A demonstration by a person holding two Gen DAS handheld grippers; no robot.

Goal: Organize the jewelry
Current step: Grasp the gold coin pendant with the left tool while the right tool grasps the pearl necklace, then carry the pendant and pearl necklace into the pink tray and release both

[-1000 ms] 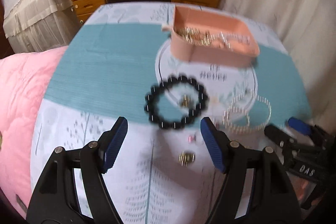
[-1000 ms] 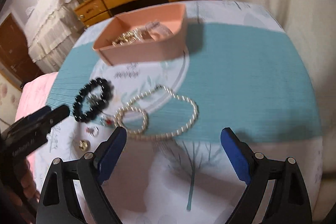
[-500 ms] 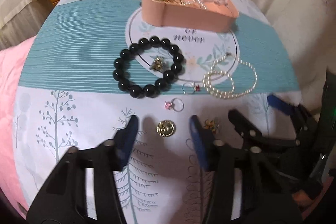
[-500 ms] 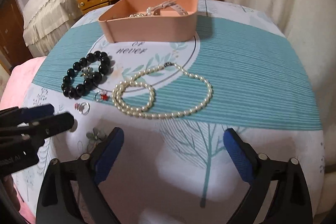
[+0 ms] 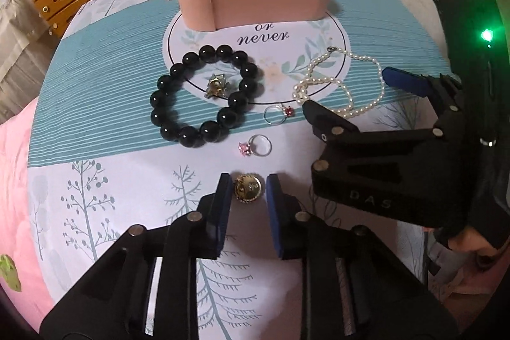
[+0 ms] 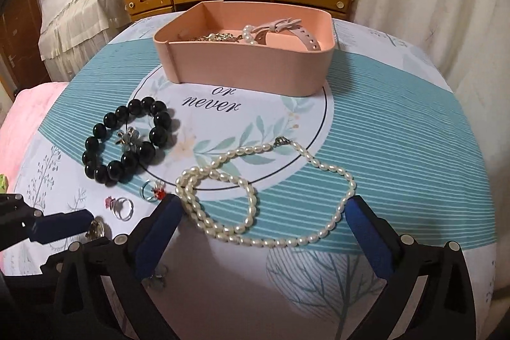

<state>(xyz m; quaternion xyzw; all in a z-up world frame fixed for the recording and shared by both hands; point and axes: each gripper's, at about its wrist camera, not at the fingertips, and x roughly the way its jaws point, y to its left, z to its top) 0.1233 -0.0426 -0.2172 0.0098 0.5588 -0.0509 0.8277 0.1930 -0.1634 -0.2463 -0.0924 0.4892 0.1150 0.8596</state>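
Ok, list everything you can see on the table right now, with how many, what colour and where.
Tray: one, pink, far side, holding chains, pearls and a pink strap.
Bead bracelet: one, black, left of centre.
Flower charm: one, gold, inside the bracelet.
Pearl necklace: one, white, right, looped.
Rings: two, silver, one with a pink stone, one with a red stone, near the middle.
Round pendant: one, gold, near edge.
Tablecloth: one, teal and white.
Left gripper: black and blue, closing around the pendant.
Right gripper: open over the necklace.
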